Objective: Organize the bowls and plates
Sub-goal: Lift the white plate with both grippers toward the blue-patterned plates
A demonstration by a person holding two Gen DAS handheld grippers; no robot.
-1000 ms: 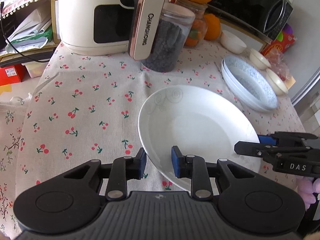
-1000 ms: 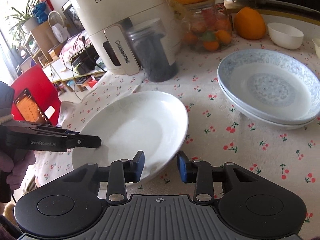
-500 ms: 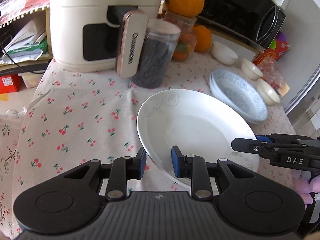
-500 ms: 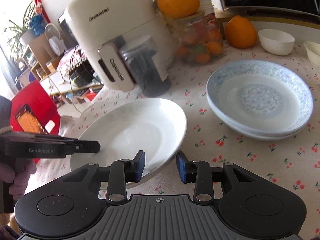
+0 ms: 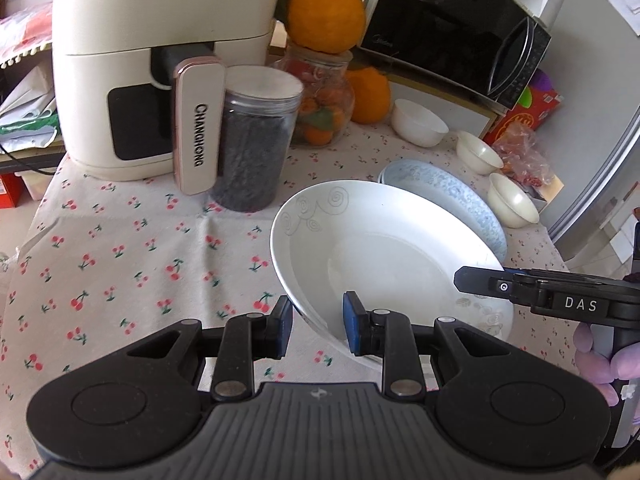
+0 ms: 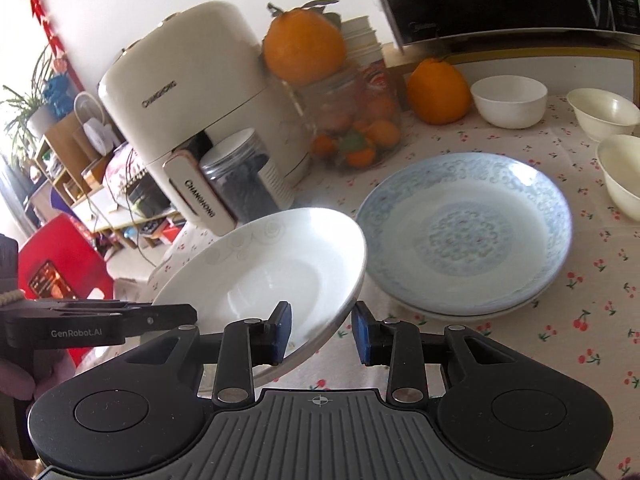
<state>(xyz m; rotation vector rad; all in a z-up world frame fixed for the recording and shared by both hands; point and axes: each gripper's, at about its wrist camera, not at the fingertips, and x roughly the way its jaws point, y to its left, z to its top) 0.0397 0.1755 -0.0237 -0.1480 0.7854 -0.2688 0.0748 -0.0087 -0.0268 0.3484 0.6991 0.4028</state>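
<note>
Both grippers are black plastic with ribbed housings, silver pivot screws and blue finger pads (image 5: 354,322). The left gripper (image 6: 100,322) reads "GenRobot.AI"; the right gripper (image 5: 560,296), at 3 o'clock, reads "DAS".

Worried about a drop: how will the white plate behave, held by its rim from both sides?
The white plate looks glazed, so probably slippery in the left gripper and right gripper. It seems rigid and breakable. Tilted as it is, it may pivot or slip.
</note>
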